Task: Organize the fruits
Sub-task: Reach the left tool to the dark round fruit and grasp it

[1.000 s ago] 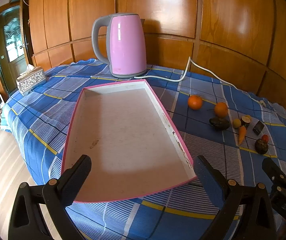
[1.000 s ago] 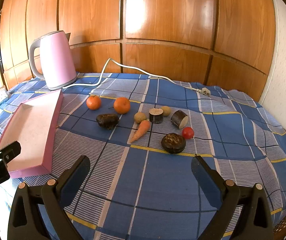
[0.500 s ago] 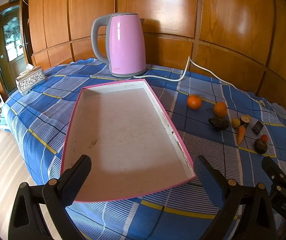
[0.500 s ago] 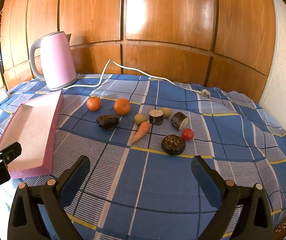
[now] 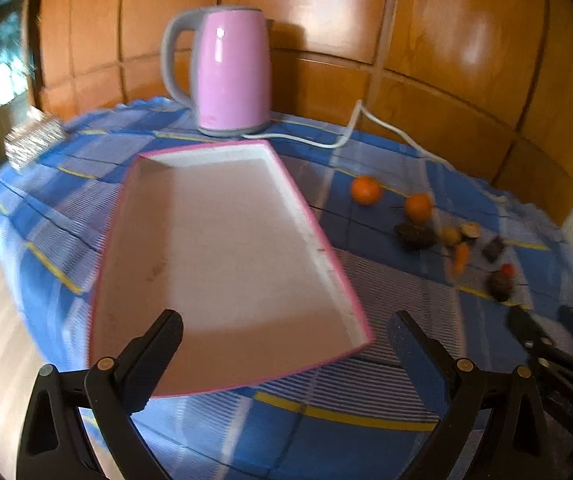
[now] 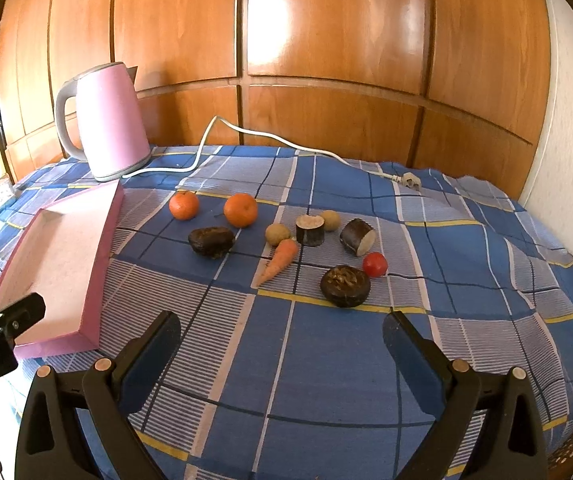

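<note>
On the desk (image 6: 326,360) the pink tray (image 5: 226,248) is bare, every fruit, like the orange (image 6: 240,210), lies outside, and both my fingers gape wide, holding nothing.

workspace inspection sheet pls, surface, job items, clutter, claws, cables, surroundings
surface: blue plaid cloth, rumpled at the right edge
job's things: pink tray empty; two oranges, carrot, small red fruit, assorted dark and tan pieces loose on the cloth to the tray's right
clutter: pink kettle; patterned box, blurred
grippers: left claw open, over the tray's near end; right claw open, empty
cables: white cord, plug lying loose on the cloth
surroundings: wood panelling
</note>
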`<action>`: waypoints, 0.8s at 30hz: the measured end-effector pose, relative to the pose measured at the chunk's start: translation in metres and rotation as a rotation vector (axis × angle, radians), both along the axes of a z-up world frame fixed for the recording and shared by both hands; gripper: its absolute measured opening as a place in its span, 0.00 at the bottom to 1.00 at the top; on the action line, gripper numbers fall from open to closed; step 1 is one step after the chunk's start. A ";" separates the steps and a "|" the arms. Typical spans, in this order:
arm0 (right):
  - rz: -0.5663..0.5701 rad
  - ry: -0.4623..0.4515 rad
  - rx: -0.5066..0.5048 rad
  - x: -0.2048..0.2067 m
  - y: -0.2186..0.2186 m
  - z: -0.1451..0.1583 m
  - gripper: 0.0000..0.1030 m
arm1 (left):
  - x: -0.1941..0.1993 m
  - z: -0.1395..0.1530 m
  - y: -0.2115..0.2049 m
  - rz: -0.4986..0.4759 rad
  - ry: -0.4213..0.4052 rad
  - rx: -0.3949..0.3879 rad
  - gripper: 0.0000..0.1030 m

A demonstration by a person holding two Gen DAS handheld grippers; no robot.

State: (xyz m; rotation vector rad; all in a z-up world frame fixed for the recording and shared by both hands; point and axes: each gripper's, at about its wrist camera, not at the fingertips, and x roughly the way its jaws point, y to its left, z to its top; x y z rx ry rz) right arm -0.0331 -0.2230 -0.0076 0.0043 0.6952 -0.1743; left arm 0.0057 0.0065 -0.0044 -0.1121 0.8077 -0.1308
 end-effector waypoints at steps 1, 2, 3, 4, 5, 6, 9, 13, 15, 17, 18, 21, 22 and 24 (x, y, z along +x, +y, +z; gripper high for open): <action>-0.003 0.002 0.002 0.001 -0.002 -0.001 1.00 | 0.002 0.000 0.002 -0.013 0.014 -0.037 1.00; -0.008 0.003 0.008 0.001 -0.006 -0.001 1.00 | 0.005 0.001 0.004 -0.015 0.030 -0.060 1.00; -0.014 0.006 0.016 0.002 -0.010 -0.002 1.00 | 0.009 0.002 0.006 -0.009 0.050 -0.067 1.00; -0.022 0.011 0.025 0.003 -0.014 -0.003 1.00 | 0.013 0.003 0.007 -0.004 0.063 -0.065 1.00; -0.039 0.016 0.035 0.004 -0.021 -0.004 1.00 | 0.017 0.004 0.007 -0.011 0.068 -0.072 1.00; -0.057 0.020 0.039 0.005 -0.027 -0.006 1.00 | 0.022 0.006 0.008 -0.018 0.075 -0.076 1.00; -0.104 0.036 0.054 0.006 -0.047 -0.011 1.00 | 0.034 0.010 0.004 -0.030 0.072 -0.065 0.93; -0.149 0.051 0.066 0.004 -0.070 -0.018 1.00 | 0.052 0.021 -0.008 -0.106 0.044 -0.034 0.91; -0.168 0.055 0.067 0.003 -0.079 -0.022 1.00 | 0.060 0.028 -0.020 -0.158 0.023 -0.009 0.91; -0.180 0.057 0.070 0.001 -0.087 -0.025 1.00 | 0.071 0.033 -0.037 -0.211 0.011 0.013 0.91; -0.184 0.057 0.071 0.001 -0.090 -0.026 1.00 | 0.076 0.034 -0.045 -0.231 0.015 0.030 0.91; -0.189 0.045 0.066 -0.001 -0.096 -0.025 1.00 | 0.090 0.032 -0.064 -0.283 0.042 0.047 0.82; -0.188 0.042 0.062 -0.002 -0.096 -0.025 1.00 | 0.096 0.029 -0.072 -0.299 0.063 0.054 0.75; -0.184 0.036 0.055 -0.003 -0.098 -0.024 1.00 | 0.104 0.021 -0.088 -0.333 0.089 0.065 0.74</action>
